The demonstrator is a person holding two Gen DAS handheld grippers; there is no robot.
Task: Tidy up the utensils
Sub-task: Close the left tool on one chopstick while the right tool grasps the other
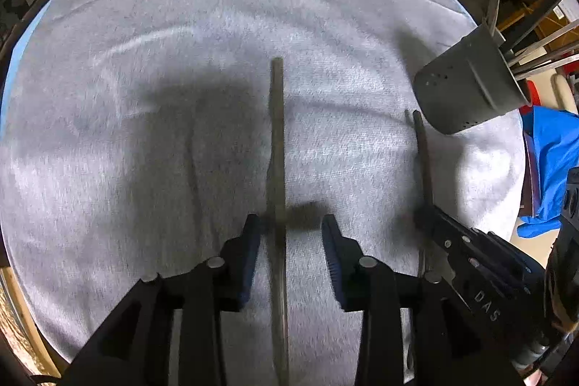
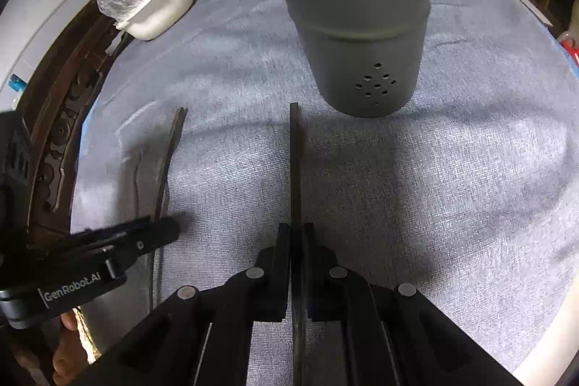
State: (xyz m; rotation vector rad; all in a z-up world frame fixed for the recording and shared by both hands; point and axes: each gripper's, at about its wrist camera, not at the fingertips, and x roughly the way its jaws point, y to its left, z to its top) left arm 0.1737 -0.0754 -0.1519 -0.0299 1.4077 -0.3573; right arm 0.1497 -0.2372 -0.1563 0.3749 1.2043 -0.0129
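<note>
Right tongs (image 2: pixel 296 234) are clamped on a dark flat utensil (image 2: pixel 295 169), its handle running straight up the middle of the right wrist frame and ending just short of the grey holder (image 2: pixel 356 35) in the upper centre. Left tongs (image 1: pixel 290 234) stand apart, pads either side of a second utensil (image 1: pixel 278 147) lying on the grey cloth of the counter (image 1: pixel 144 169), not yet gripping it. That one's long axis also runs bottom to top of the left wrist frame, far end pointing to the upper centre. Risks now, as I judge it: the holder is already crowded with sticks, so a tilted entry could catch the rim and tip it. On the left, closing off-centre could skid the thin piece along the cloth.
</note>
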